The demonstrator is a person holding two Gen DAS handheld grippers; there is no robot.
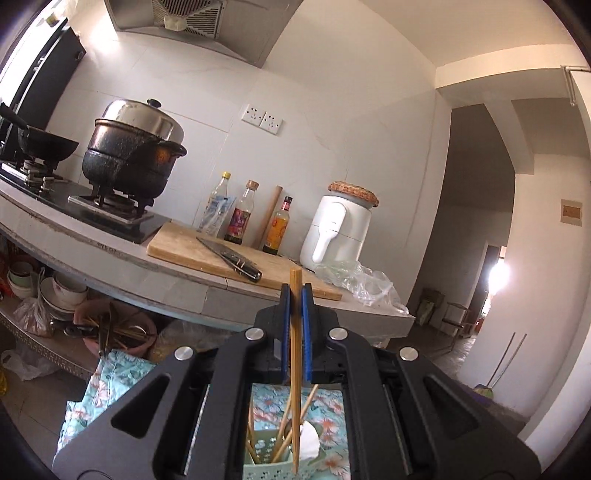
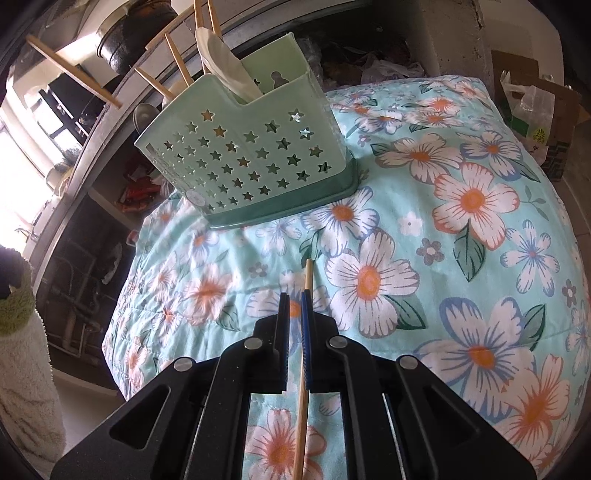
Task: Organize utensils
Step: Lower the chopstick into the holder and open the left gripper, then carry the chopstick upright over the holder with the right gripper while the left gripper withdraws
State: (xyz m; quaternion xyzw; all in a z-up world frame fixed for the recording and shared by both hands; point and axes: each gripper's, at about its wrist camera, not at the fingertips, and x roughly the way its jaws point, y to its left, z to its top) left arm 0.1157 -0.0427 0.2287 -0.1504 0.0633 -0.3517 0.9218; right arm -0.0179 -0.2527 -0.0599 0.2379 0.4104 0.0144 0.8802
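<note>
A tiled kitchen wall runs behind a grey stone counter (image 1: 173, 280) in the left wrist view, with a range hood (image 1: 184, 22) overhead. From the left, a dark wok (image 1: 46, 146) and a blackened pot (image 1: 129, 162) under a steel lid sit on the gas hob (image 1: 88, 210); next comes a wooden cutting board (image 1: 192, 254) with a cleaver (image 1: 231, 260) lying on it, then three bottles and a rolling pin (image 1: 267, 218) against the wall, a white air fryer (image 1: 336, 230) topped by a woven mat, and crumpled clear plastic (image 1: 364, 282) at the counter's end, with a doorway further right. Under the counter a shelf holds stacked bowls (image 1: 62, 291). The left gripper (image 1: 295, 291) is clamped on a bamboo chopstick (image 1: 295, 350), held nearly upright, its lower end hanging over the mint-green utensil holder (image 1: 280, 467) below. In the right wrist view a fleecy sleeve (image 2: 22, 343) shows at the left edge, and the star-punched mint-green holder (image 2: 243, 155) stands on a turquoise floral cloth (image 2: 461, 258), with several chopsticks (image 2: 173, 55) and a white spoon (image 2: 221, 62) leaning out of it. The right gripper (image 2: 295, 295) is closed on a second chopstick (image 2: 304, 369), which lies along its blue pad (image 2: 306, 332) and points toward the holder; its tip is well short of the holder's base. Cardboard and a plastic bag (image 2: 532, 99) lie at far right.
</note>
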